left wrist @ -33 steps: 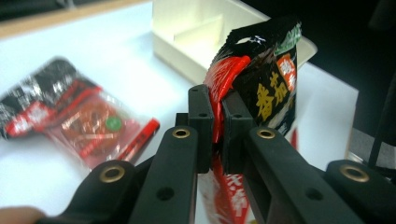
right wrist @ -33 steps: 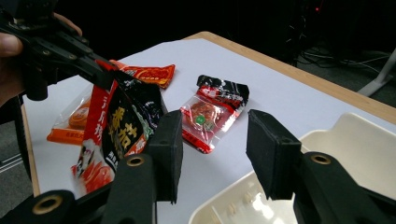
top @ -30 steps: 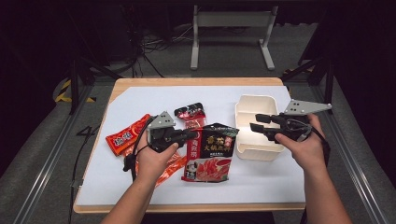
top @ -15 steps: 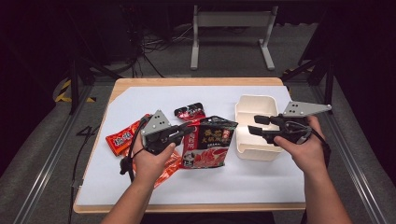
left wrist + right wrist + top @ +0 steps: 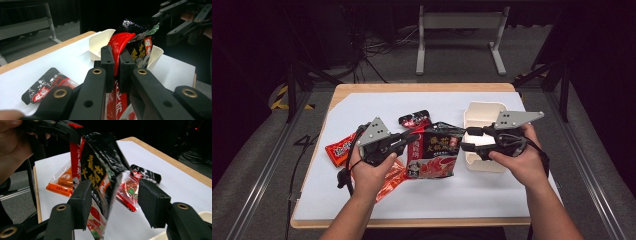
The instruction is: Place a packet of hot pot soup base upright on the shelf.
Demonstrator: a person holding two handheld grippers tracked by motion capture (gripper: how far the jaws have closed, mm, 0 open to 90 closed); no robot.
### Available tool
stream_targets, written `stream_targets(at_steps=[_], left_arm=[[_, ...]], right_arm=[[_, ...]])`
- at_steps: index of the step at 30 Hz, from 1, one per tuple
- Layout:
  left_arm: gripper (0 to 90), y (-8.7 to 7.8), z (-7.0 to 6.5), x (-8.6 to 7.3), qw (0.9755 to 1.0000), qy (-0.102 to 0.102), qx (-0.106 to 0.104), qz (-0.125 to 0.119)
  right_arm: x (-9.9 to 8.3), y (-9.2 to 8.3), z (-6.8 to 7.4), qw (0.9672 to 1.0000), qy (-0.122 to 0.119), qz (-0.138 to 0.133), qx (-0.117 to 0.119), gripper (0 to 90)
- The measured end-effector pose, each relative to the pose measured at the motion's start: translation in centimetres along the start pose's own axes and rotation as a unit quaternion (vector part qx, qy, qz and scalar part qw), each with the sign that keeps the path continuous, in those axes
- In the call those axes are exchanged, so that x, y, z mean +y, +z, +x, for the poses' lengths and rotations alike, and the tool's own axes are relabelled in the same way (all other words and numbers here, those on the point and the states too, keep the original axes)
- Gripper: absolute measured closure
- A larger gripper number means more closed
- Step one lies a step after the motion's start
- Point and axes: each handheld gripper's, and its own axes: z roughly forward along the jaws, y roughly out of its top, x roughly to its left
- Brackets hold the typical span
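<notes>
The black pouch (image 5: 100, 182) runs off the bottom edge; its small print seems unreadable.

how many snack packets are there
4: black packet held up by the left gripper; small dark packet behind it; orange packet at left; red packet under the left hand. More may be hidden.

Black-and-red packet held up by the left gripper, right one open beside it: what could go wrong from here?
1. The left gripper pinches the black-and-red packet only at one edge, so it might slip or swing.
2. The right gripper is open around the hanging packet; closing now could crumple it.
3. The cream container sits close behind; the packet could knock it.
</notes>
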Motion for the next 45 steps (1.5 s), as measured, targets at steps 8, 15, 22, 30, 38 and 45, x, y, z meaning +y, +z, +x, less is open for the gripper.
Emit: stream_targets(at_steps=[8, 15, 22, 30, 38, 45], left_arm=[[85.7, 0.0, -0.2, 0.0, 1.0, -0.002, -0.006, -0.001], [85.6, -0.2, -0.2, 0.1, 0.9999, -0.004, -0.012, -0.008], [85.6, -0.5, -0.1, 0.2, 0.9997, -0.006, -0.014, -0.019], [85.5, -0.6, 0.0, 0.2, 0.9996, -0.007, -0.016, -0.02], [85.3, -0.7, 0.2, 0.2, 0.9994, -0.012, -0.022, -0.022], [82.4, -0.6, 0.4, 0.3, 0.9993, -0.006, -0.034, -0.018]], right_arm=[[0.9, 2.7, -0.3, 0.9995, -0.01, 0.006, 0.028, 41.2], [1.1, 4.9, -0.4, 0.9976, -0.014, 0.008, 0.067, 40.5], [1.0, 6.2, -0.1, 0.9949, -0.019, 0.0, 0.099, 40.6], [1.2, 6.7, -0.1, 0.9938, -0.028, 0.003, 0.107, 56.1], [1.7, 6.7, -0.6, 0.9909, -0.039, 0.021, 0.127, 75.3], [2.4, 6.4, -1.0, 0.9904, -0.044, 0.038, 0.125, 80.6]])
